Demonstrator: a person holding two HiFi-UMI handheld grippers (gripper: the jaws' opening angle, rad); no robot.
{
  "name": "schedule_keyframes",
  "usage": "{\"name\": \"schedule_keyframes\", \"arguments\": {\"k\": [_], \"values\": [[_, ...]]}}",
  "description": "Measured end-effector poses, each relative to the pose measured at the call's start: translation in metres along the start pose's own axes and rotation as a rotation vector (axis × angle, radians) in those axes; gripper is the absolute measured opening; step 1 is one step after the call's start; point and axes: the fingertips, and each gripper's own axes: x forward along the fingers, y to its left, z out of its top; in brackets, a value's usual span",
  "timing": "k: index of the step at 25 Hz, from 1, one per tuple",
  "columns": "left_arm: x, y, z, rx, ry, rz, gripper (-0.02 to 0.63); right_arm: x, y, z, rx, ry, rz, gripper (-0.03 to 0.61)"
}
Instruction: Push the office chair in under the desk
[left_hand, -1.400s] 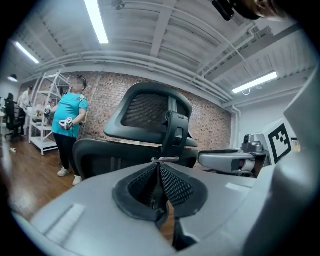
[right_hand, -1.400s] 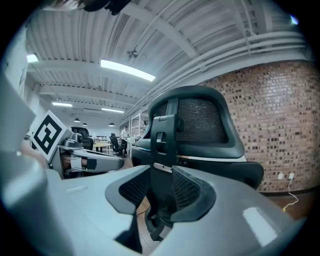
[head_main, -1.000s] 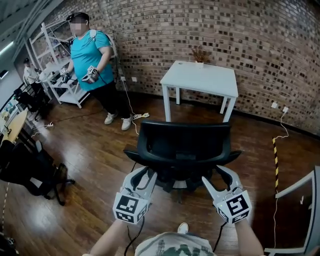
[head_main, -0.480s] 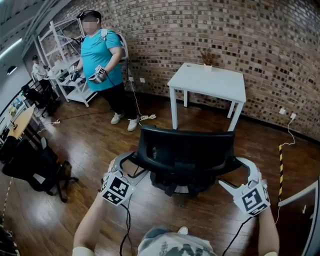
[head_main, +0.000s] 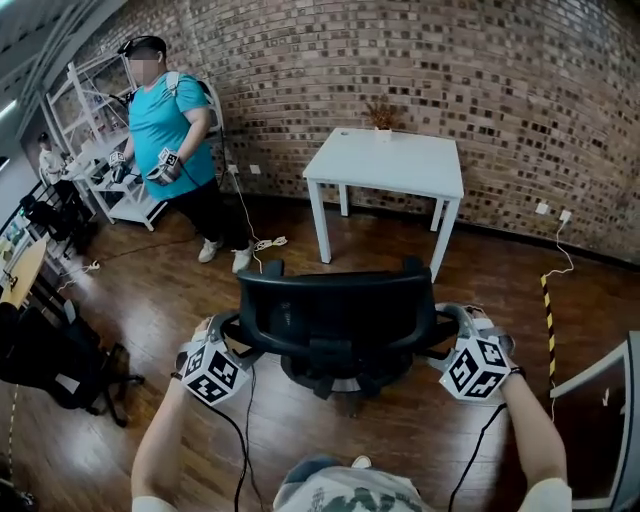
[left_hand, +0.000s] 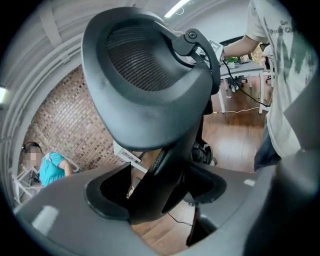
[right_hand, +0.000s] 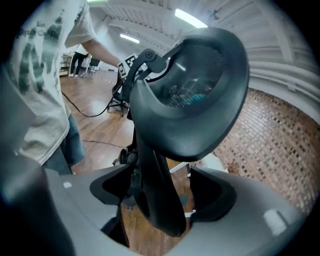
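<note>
The black office chair (head_main: 335, 318) stands with its back to me, on the wood floor in front of the white desk (head_main: 385, 165). My left gripper (head_main: 226, 330) is at the chair's left armrest and my right gripper (head_main: 452, 324) at its right armrest. In the left gripper view the armrest (left_hand: 145, 85) rises on its post between the jaws of the left gripper (left_hand: 160, 200). The right gripper view shows the other armrest (right_hand: 195, 90) the same way above the right gripper (right_hand: 162, 200). Both pairs of jaws have just been opening and stand wide around the posts.
A person in a teal shirt (head_main: 168, 130) stands at the back left by white shelves (head_main: 100, 160), holding grippers. Dark chairs (head_main: 50, 350) crowd the left side. A cable (head_main: 262, 243) lies near the desk's left leg. Striped tape (head_main: 548, 310) marks the floor at right.
Both grippers have moved from behind the seat out to the chair's two sides and onto the armrests. They have rolled, and their jaws have spread wider.
</note>
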Motion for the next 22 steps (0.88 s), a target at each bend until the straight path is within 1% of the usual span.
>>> {"name": "schedule_keyframes", "arguments": {"k": [2, 4, 5, 7, 8, 12, 15, 22], "values": [[0.002, 0.0, 0.001, 0.011, 0.009, -0.007, 0.339, 0.009, 0.005, -0.001, -0.04, 0.016, 0.035, 0.359], [0.003, 0.0, 0.001, 0.047, 0.031, 0.003, 0.339, 0.016, 0.007, 0.001, -0.081, 0.018, 0.046, 0.242], [0.003, 0.0, 0.0, 0.075, 0.046, 0.01, 0.332, 0.018, 0.009, 0.0, -0.116, 0.031, 0.046, 0.22], [0.006, 0.0, -0.001, 0.121, 0.073, 0.014, 0.304, 0.021, 0.012, -0.005, -0.187, 0.06, 0.038, 0.153], [0.008, 0.001, 0.0, 0.13, 0.079, 0.011, 0.302, 0.022, 0.013, -0.007, -0.207, 0.063, 0.033, 0.142], [0.012, 0.006, 0.002, 0.139, 0.077, -0.001, 0.298, 0.024, 0.009, -0.007, -0.228, 0.035, 0.027, 0.127], [0.02, 0.012, 0.007, 0.146, 0.069, -0.007, 0.299, 0.026, -0.001, -0.01, -0.236, 0.021, 0.0, 0.126], [0.06, 0.044, 0.011, 0.157, 0.068, 0.001, 0.296, 0.053, -0.034, -0.021, -0.221, 0.045, -0.04, 0.129]]}}
